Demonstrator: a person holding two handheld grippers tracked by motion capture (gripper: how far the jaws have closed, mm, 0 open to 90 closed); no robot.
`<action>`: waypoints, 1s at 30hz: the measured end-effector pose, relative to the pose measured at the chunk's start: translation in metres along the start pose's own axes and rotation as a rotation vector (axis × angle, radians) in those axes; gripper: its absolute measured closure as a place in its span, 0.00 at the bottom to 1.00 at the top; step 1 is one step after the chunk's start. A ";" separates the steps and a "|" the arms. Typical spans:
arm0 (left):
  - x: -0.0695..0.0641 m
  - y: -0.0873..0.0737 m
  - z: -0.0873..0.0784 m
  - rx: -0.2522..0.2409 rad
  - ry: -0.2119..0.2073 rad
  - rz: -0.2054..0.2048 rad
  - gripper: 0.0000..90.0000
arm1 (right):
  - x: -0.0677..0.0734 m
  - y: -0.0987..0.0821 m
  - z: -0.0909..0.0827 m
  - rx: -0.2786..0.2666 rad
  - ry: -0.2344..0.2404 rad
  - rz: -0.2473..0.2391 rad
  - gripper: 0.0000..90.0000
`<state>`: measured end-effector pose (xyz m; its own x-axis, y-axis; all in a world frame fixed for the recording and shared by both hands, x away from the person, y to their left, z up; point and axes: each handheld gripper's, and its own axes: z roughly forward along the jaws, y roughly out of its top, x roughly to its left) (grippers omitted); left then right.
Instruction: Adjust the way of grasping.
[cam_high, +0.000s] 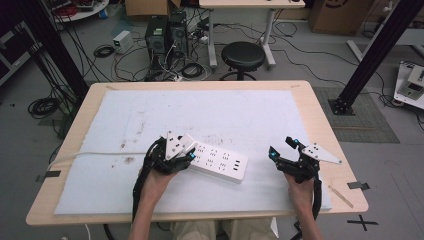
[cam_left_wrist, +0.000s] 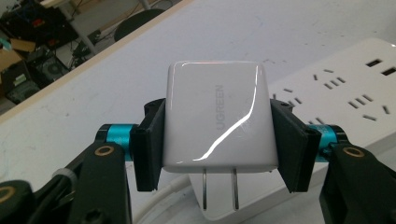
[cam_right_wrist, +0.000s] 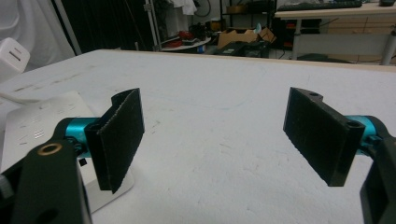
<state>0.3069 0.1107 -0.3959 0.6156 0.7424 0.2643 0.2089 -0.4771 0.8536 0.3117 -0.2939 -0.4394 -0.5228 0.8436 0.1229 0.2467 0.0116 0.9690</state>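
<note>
- The left gripper (cam_left_wrist: 217, 140) clamps a white charger (cam_left_wrist: 217, 121); its two black pads press flat against the charger's sides, seen in the centre of the left gripper view.
- The charger's glossy face carries grey lettering, and its two metal prongs (cam_left_wrist: 219, 189) point toward the bottom of that frame, bare and free of any socket.
- Just behind the charger lies a white power strip (cam_left_wrist: 345, 93), running to the right edge of the left gripper view, with rows of sockets and two small ports near the upper right.
- In the high view the left gripper (cam_high: 186, 152) sits left of centre in the lower half, with the charger (cam_high: 187, 142) at the left end of the power strip (cam_high: 220, 161); whether the two touch cannot be told.
- A white cord (cam_high: 95, 155) runs from the strip toward the left edge of the table (cam_high: 320, 115).
- The strip rests on a white mat (cam_high: 225, 110) that covers most of the tabletop.
- The right gripper (cam_high: 281, 149) sits at the lower right of the high view, well apart from the strip.
- In the right gripper view its jaws stand wide apart around bare mat (cam_right_wrist: 210, 140), the right gripper (cam_right_wrist: 219, 140) grasping nothing; the strip's end (cam_right_wrist: 37, 121) shows at the left edge.
</note>
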 end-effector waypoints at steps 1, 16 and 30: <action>-0.011 0.002 -0.002 -0.014 -0.001 0.053 0.47 | 0.000 0.000 0.001 0.008 0.012 0.004 0.23; -0.055 0.009 -0.005 -0.139 0.052 0.294 0.47 | 0.022 0.029 0.013 0.078 0.356 0.127 0.23; -0.084 0.009 -0.006 -0.271 0.066 0.434 0.47 | 0.062 0.040 0.038 0.198 0.631 0.175 0.23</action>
<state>0.2523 0.0470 -0.4075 0.5506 0.5353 0.6405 -0.2649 -0.6156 0.7422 0.3197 -0.2207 -0.4005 -0.8223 0.3686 0.4335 0.4839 0.0522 0.8735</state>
